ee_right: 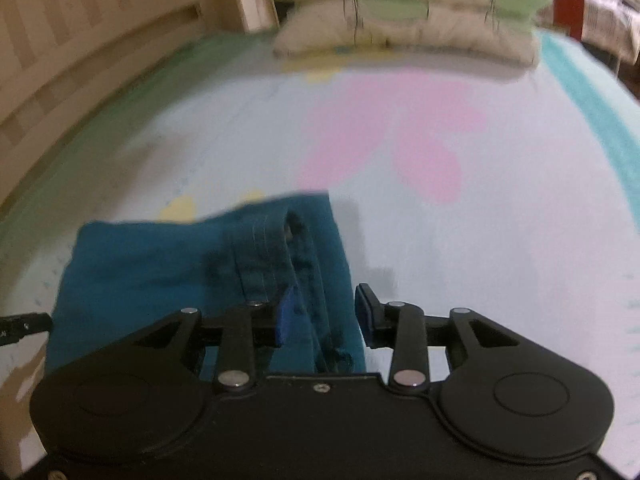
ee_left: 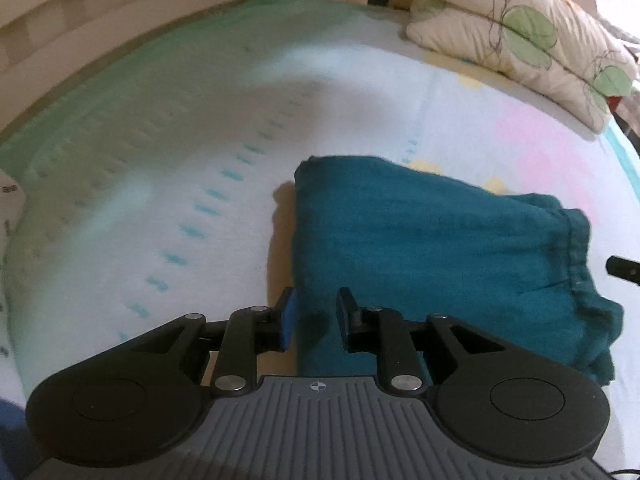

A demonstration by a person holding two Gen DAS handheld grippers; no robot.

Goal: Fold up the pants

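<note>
Teal pants [ee_left: 420, 248] lie folded in a compact rectangle on the bed sheet [ee_left: 160, 184]. Their gathered waistband end points right. My left gripper [ee_left: 318, 314] hovers over the fold's near left corner. Its jaws stand a little apart and no cloth is pinched between the pads. In the right wrist view the same pants [ee_right: 160, 272] fill the lower left. My right gripper [ee_right: 325, 314] stands open over the waistband edge, and the cloth lies flat beneath it. A black tip of the right gripper [ee_left: 624, 268] shows at the left wrist view's right edge. The left gripper [ee_right: 24, 326] peeks in at the right wrist view's left edge.
Two stacked cream pillows [ee_right: 400, 12] with green leaf prints sit at the far end of the bed. A wooden slatted bed frame [ee_right: 60, 52] runs along the left side. The sheet carries a pink flower print [ee_right: 400, 136]. A white paper-like item [ee_left: 10, 200] lies at the left edge.
</note>
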